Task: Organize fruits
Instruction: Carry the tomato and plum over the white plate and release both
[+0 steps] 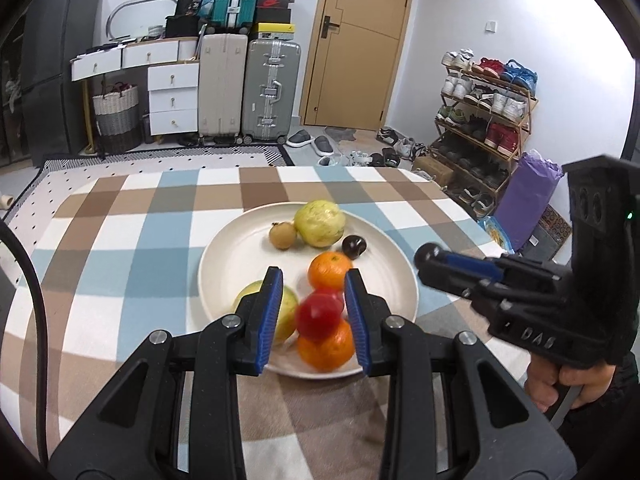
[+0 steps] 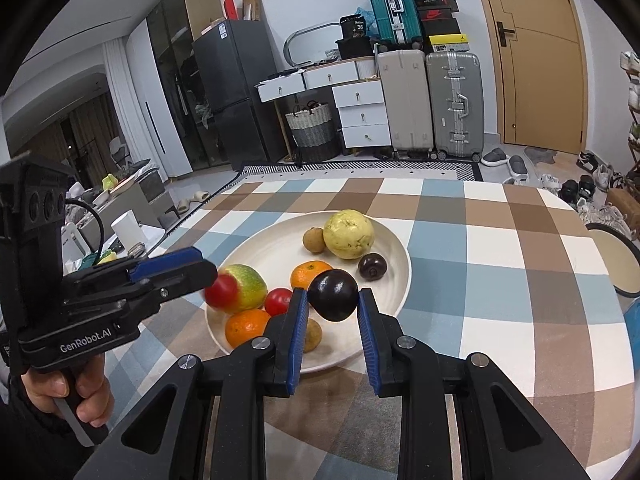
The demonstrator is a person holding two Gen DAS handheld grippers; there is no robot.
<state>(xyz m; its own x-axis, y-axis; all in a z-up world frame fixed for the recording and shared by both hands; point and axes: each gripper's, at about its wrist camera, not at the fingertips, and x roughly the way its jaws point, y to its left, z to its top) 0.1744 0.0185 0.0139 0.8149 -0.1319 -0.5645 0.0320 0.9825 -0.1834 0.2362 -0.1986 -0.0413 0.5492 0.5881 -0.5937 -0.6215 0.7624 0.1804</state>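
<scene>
Red tomato (image 1: 318, 316) in the left tool (image 1: 314, 300), dark plum (image 2: 333, 295) in the right tool (image 2: 333, 312), both clamped above the plate's (image 2: 256, 256) six-o'clock rim; sorting seems underway.

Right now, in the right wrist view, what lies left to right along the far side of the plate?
small brown fruit → large yellow-green fruit → small dark fruit
</scene>
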